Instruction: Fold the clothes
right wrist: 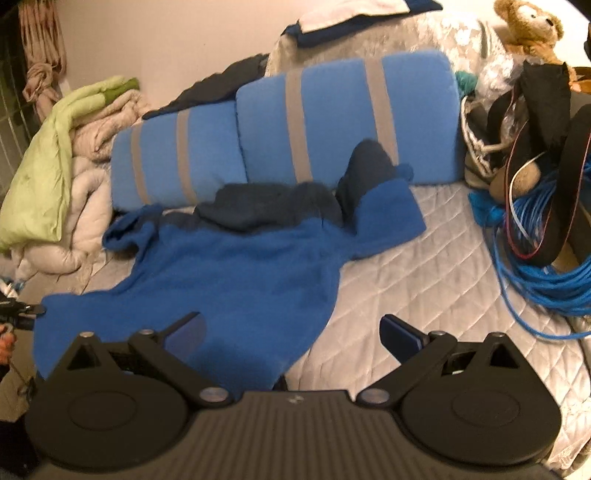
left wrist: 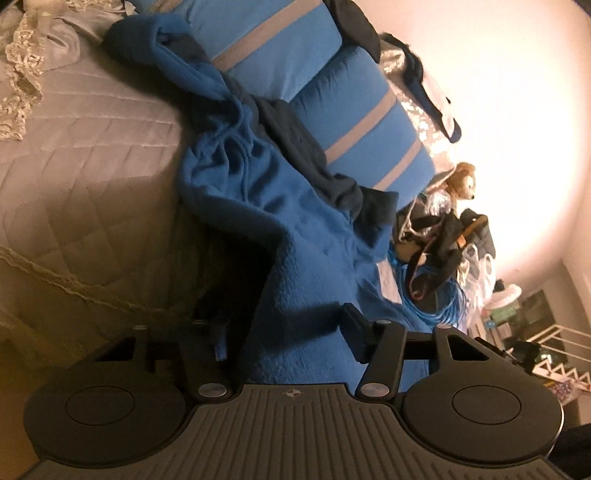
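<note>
Blue fleece garment (left wrist: 295, 295) fills the gap between the left hand-held gripper's (left wrist: 284, 332) half-parted jaws; whether they pinch it is unclear. From the right wrist, the right hand-held gripper (right wrist: 295, 332) gapes wide over the garment's hem on the quilted bed (right wrist: 424, 266), below striped pillows (right wrist: 295, 136).

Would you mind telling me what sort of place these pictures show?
Most likely a bedroom: a quilted bedspread, two blue striped pillows and a teddy bear at the head.

Our left gripper (left wrist: 284, 332) is rolled on its side, its jaws half closed; our right gripper (right wrist: 295, 332) is level, jaws wide apart
</note>
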Demonstrator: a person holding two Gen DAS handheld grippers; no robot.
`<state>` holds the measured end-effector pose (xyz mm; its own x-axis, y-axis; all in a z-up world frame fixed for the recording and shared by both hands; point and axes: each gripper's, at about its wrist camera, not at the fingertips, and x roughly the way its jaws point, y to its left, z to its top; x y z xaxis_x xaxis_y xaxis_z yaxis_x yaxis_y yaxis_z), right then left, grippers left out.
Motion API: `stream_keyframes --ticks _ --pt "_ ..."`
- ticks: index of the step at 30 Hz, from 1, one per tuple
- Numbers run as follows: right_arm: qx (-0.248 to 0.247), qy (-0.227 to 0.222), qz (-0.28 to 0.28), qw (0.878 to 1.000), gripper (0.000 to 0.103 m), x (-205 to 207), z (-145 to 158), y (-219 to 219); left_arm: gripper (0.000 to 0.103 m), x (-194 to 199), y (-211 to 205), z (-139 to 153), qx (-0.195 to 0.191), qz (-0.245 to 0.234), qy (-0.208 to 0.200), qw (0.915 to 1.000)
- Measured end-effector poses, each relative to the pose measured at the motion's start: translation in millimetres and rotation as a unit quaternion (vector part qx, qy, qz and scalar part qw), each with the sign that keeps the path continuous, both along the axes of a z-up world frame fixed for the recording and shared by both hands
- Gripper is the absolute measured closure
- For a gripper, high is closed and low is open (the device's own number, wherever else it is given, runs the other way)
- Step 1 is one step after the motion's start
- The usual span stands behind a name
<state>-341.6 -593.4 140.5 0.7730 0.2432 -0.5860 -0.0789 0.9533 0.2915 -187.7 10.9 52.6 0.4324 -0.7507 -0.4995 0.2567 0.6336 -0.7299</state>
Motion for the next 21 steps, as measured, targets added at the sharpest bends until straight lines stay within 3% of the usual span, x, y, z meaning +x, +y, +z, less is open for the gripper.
stream_keyframes --ticks 5,11,17,20,21 --pt "0.042 0.039 0.026 0.998 0.000 -10.6 -14.7 0.0 0.048 -1.8 -2.6 1.0 0.006 -0.001 0.002 1.0000" --pt "0.059 0.054 0.041 0.996 0.000 -31.3 -25.5 -0.8 0.048 0.5 -4.0 1.7 0.005 -0.003 0.002 1.0000" --pt "0.125 0.066 0.025 0.990 0.000 -18.8 -65.9 -9.0 0.051 2.5 -7.2 1.4 0.004 0.004 0.004 1.0000" --pt "0.164 0.071 0.026 0.984 0.002 -5.3 -87.7 -9.5 0.057 -0.6 -6.5 3.4 0.006 0.009 0.005 0.9999" --pt "0.175 0.074 0.028 0.981 0.007 -0.4 -93.7 -8.2 0.061 -1.7 -6.1 4.1 0.006 0.011 0.005 0.9999"
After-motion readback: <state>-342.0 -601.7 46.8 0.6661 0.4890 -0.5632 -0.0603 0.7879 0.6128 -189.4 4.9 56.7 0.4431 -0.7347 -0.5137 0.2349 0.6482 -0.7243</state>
